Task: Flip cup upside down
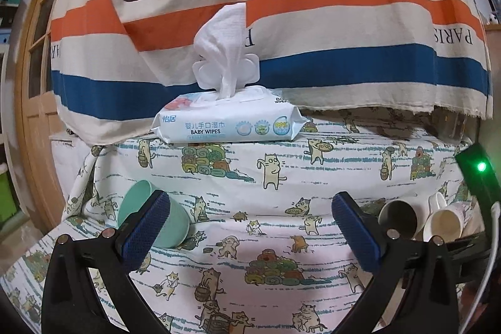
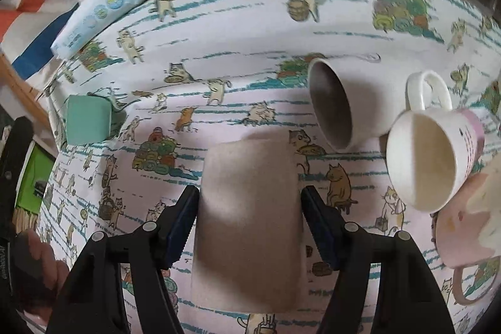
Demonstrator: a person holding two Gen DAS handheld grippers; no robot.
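While I watch both wrist feeds, these are my calls:

Right claw [image 2: 249, 219]: clamped on the beige cup [image 2: 247, 224], one blue pad pressed to each side wall. I see only the cup's outer wall from here, so I cannot tell which end is the mouth.

Beige cup: held between my right fingers over the cat-print cloth that covers the surface [image 2: 219, 36]; whether it touches the cloth I cannot tell.

Left claw [image 1: 247, 227]: fingers wide apart, nothing between them, hovering over the cloth.

Green cup [image 1: 150, 215]: on its side on the cloth, mouth turned up and to the left, partly behind my left claw's left pad [image 1: 147, 227]. In the right view it sits far left, near the surface's edge.

Grey cup [image 2: 336, 105]: lying on its side, dark mouth facing my right camera, just beside the white mug [image 2: 429, 152].

White mug: tipped over, handle up, open mouth toward me, pink print on its wall.

Pink mug [image 2: 463, 227]: at the right edge, just below the white mug, blurred.

Baby wipes pack [image 1: 228, 121]: flat at the back of the surface, lid open, one wipe standing up out of it.

Striped cloth [image 1: 281, 5]: hanging behind the wipes.
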